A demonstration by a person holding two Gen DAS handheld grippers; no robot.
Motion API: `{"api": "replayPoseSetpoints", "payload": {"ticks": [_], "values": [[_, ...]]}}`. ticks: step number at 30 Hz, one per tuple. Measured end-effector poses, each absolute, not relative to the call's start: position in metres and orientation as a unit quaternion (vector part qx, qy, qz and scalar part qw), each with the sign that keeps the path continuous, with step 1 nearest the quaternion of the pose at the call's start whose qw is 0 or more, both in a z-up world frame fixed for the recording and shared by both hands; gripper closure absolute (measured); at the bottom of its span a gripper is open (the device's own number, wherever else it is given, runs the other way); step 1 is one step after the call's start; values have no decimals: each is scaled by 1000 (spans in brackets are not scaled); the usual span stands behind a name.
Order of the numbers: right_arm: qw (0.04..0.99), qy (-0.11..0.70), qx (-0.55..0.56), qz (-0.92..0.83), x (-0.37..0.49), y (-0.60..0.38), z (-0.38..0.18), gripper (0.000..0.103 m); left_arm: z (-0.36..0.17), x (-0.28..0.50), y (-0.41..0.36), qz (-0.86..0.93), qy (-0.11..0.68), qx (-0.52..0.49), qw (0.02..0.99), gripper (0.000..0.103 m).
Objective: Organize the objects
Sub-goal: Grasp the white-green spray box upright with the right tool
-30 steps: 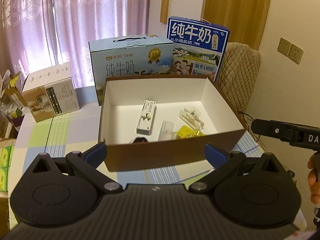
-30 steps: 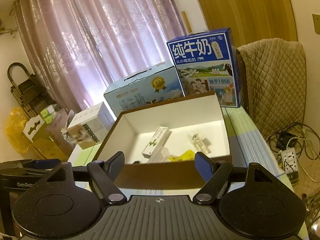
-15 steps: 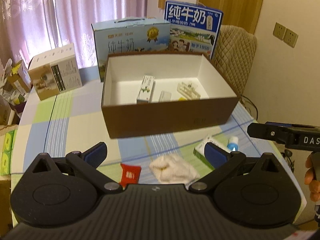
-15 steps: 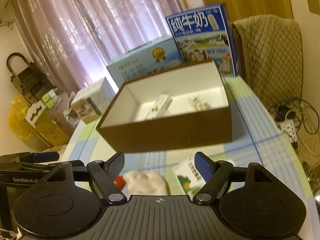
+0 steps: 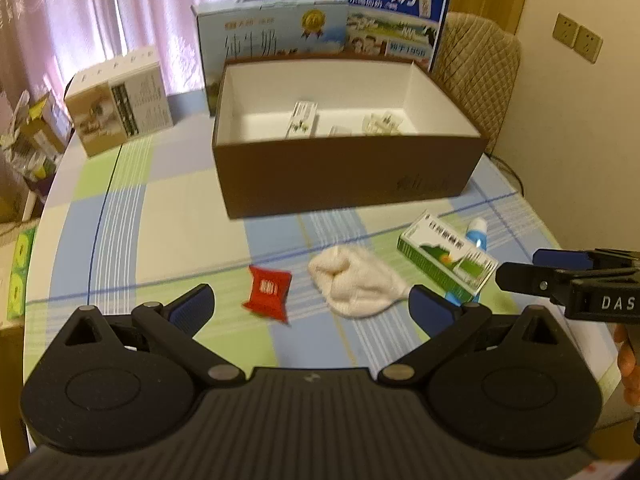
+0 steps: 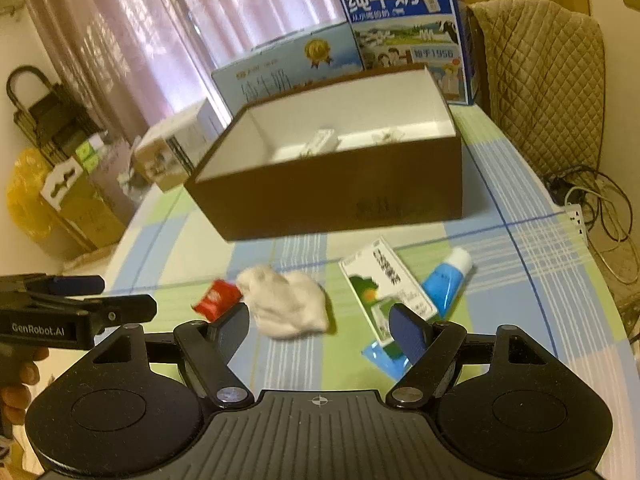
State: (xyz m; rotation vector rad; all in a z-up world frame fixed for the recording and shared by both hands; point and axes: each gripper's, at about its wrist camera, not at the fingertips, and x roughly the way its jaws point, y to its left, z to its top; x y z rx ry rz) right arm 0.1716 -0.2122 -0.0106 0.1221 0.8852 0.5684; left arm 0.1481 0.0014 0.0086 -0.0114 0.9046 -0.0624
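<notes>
Your tabletop, from near edge to far edge

Nearest you on the tabletop [image 5: 168, 216] lie a snack packet [image 5: 269, 291], then a crumpled cloth [image 5: 354, 282] to its right, then a carton [image 5: 446, 265] with a tube [image 5: 477, 233] just beside it toward the right edge. Behind them sits the open box [image 5: 344, 176], holding a few small items that look like packets. Two milk cartons [image 5: 276, 34] stand behind it at the far edge; a smaller box [image 5: 120, 110] sits toward the far left corner.
</notes>
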Motion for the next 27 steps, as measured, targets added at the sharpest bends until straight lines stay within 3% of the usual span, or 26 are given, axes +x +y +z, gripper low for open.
{"api": "replayPoseSetpoints", "payload": {"ticks": [27], "values": [[851, 464, -30, 242, 164, -202, -60, 29, -33, 146, 2, -21, 490, 2, 871, 1]]}}
